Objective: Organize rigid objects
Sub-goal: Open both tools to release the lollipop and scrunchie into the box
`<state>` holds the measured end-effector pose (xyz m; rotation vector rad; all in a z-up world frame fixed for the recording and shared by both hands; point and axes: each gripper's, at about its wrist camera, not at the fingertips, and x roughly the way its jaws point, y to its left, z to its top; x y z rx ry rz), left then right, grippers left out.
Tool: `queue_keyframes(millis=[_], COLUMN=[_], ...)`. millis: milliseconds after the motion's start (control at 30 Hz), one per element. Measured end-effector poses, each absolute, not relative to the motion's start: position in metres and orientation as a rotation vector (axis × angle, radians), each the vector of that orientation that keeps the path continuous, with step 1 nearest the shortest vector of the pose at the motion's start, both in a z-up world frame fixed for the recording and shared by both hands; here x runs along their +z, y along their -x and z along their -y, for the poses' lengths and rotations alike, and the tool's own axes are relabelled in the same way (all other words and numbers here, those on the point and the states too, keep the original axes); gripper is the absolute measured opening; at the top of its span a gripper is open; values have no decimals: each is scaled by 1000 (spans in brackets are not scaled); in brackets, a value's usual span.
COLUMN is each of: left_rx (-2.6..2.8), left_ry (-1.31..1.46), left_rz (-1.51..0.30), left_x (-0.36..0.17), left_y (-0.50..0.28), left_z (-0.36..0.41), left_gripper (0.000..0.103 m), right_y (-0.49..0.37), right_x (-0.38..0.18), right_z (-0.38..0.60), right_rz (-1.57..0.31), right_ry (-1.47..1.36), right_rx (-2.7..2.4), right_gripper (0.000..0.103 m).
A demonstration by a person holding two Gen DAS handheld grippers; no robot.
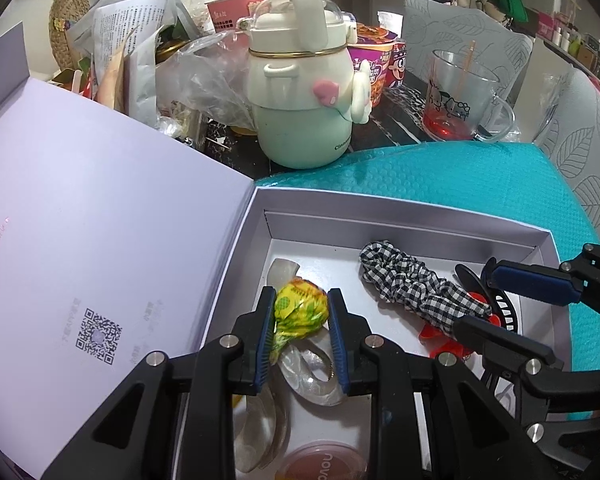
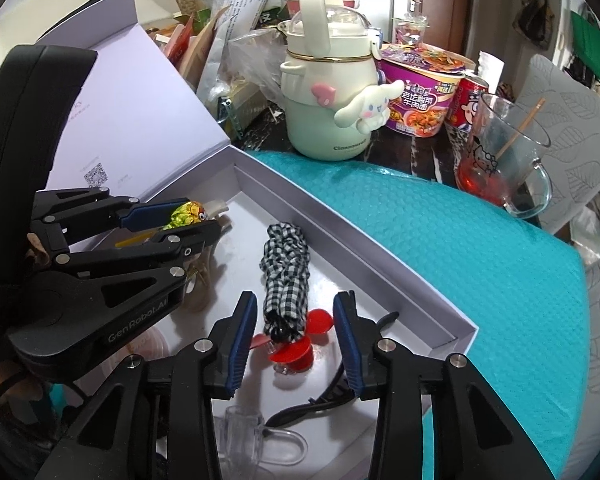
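An open white box [image 1: 400, 216] lies on a teal mat. My left gripper [image 1: 301, 322] is shut on a yellow-green foil-wrapped lollipop [image 1: 300, 308], held over pearly hair clips [image 1: 312, 372] in the box; the lollipop also shows in the right wrist view [image 2: 186, 213]. My right gripper [image 2: 295, 334] is open, its jaws either side of a black-and-white checked scrunchie [image 2: 284, 272] and a red plastic piece [image 2: 296, 350] on the box floor. A black clip [image 2: 328, 396] and a clear clip [image 2: 260, 436] lie beneath it.
The box lid [image 1: 100, 216] stands open on the left. A pale green Cinnamoroll bottle [image 1: 300, 92], noodle cups [image 2: 420, 92], a glass mug [image 1: 460, 96] and plastic bags crowd the table behind. The teal mat [image 2: 460, 248] extends right. A round compact [image 1: 324, 464] sits in the box's near corner.
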<state>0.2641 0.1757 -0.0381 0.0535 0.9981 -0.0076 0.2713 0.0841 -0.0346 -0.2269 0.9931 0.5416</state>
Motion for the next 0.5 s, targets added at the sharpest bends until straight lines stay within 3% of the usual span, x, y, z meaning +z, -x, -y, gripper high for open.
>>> queue_keyframes(millis=[400,433,500], left_rx=[18,17,18], left_ry=[-37,-35,-37], left_rz=[-982,-976,-958], left_x=[-13,-9,-1], left_y=[-246,-244,-239], left_z=[-173,-173,-173], left_gripper=[27,34,58], right_y=[-251,-249,-245], right_x=[-3,0,7], right_z=[-67,-66,-63], right_rz=[-944,-940,-929], right_ry=[227,226,225], right_rx=[499,495,489], right_gripper=[46,46,47])
